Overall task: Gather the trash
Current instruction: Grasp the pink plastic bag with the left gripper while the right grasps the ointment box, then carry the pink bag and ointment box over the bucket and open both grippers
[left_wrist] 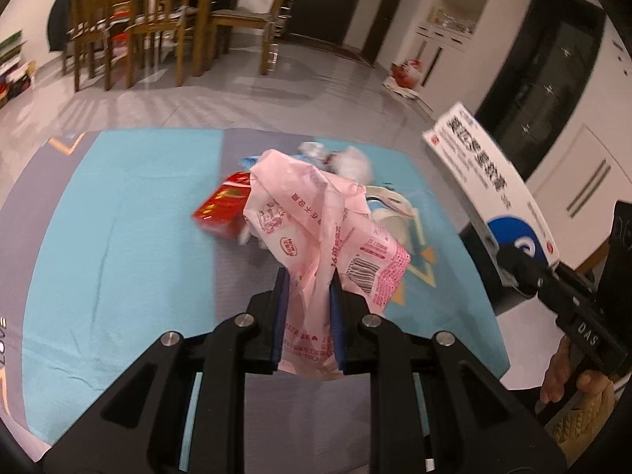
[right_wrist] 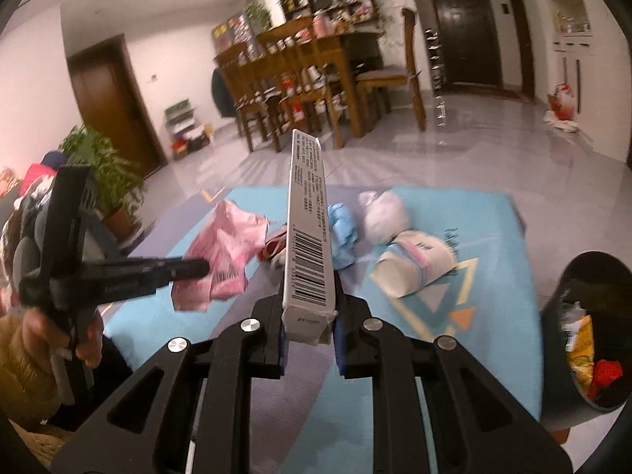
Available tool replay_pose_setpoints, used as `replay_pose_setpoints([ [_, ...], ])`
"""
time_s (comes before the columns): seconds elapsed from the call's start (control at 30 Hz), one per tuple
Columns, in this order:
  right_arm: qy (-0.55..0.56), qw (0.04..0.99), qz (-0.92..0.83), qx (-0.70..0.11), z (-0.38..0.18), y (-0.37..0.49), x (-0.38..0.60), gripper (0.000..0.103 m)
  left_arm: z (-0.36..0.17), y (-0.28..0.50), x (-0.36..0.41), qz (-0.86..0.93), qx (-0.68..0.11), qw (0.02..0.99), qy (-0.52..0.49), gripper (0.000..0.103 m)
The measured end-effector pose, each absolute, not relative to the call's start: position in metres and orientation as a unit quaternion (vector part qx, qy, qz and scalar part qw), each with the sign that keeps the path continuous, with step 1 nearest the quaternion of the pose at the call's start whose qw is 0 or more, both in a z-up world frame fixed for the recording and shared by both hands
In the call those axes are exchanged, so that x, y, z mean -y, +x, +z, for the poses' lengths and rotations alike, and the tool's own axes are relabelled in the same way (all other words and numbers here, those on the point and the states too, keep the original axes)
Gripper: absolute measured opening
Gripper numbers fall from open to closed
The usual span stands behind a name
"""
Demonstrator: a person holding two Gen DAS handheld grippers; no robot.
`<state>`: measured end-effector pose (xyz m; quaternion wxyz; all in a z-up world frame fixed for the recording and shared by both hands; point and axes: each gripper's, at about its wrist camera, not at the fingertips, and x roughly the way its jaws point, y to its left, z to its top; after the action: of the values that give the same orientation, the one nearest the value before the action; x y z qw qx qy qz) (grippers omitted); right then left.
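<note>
Above the mat (left_wrist: 118,217), my left tongs (left_wrist: 308,276) grip the pink bag (left_wrist: 316,213), right tongs (right_wrist: 308,276) clamp the box (right_wrist: 308,237); I'd swing it squarely over the bin (right_wrist: 553,355) before releasing.

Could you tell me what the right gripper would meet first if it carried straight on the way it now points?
Probably the crumpled light-blue wrapper on the blue mat, just beyond the white medicine box that the right gripper holds upright. The red packet lies close beside that line. Depth is unclear, so this is a guess.
</note>
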<state>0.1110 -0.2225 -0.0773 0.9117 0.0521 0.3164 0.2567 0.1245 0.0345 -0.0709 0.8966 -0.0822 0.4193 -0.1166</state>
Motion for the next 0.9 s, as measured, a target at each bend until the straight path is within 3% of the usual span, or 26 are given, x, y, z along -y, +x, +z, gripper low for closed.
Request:
replay_pose_setpoints([
  [0.9, 0.223, 0.930, 0.015, -0.290, -0.080, 0.102, 0.414, 0.019, -0.028, 0.155, 0.200, -0.277, -0.365, 0.888, 0.043, 0.020],
])
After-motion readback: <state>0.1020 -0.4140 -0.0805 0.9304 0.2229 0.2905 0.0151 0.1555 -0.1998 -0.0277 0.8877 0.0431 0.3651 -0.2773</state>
